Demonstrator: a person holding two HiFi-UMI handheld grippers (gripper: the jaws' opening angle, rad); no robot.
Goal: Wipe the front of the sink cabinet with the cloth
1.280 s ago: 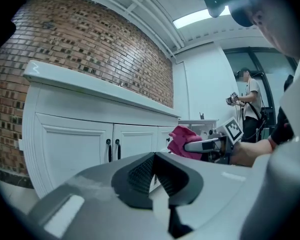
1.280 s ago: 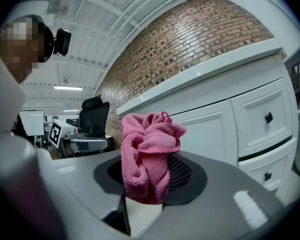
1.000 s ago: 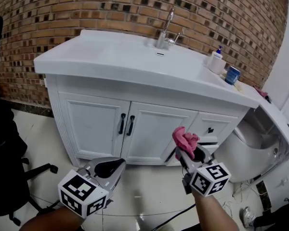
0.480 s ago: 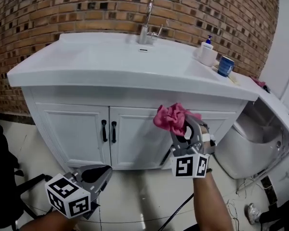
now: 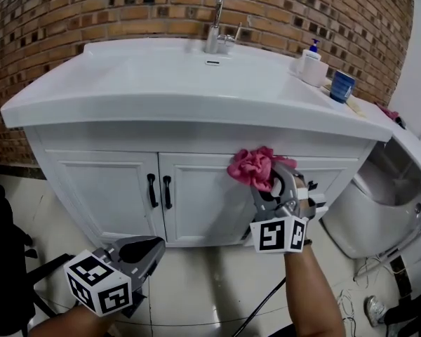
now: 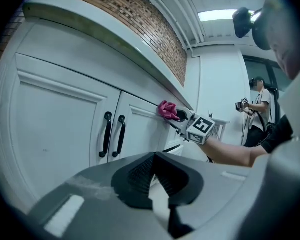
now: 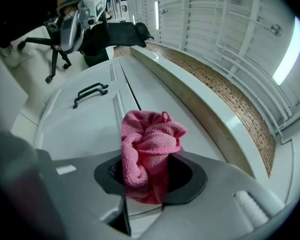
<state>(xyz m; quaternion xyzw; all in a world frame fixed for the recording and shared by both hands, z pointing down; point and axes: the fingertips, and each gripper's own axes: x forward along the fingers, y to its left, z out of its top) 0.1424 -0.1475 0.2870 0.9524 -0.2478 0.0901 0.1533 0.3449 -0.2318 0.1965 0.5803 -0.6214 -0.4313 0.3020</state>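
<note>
Up it comes! A second ago the right tool (image 5: 262,179) sat low, near the foot of the sink cabinet (image 5: 105,188). Half a second ago it had swung up to the top of the front, and now it has settled there. Its jaws are clamped on the bunched pink cloth (image 5: 251,166), and the right gripper view shows the wad bulging out past the tips, with plenty of fabric facing forward.

The cloth sits high on the cabinet front, at the top of the right-hand door, just under the overhanging lip of the sink (image 5: 196,111). It is to the right of the pair of black door handles (image 5: 158,190). From the left gripper view it looks to be against the white panel, though whether it presses firmly can't be told from here.

The left tool (image 5: 146,250) hangs low and well clear on the left. Its jaws are drawn together on nothing and it is taking no part.

So the approach looks finished and the wiping proper is only starting. The doors below and to the left, and the drawer front to the right, all look still to be covered. Starting at the top edge sets up strokes downward or sideways. The handles are the likely snag for loose folds.
</note>
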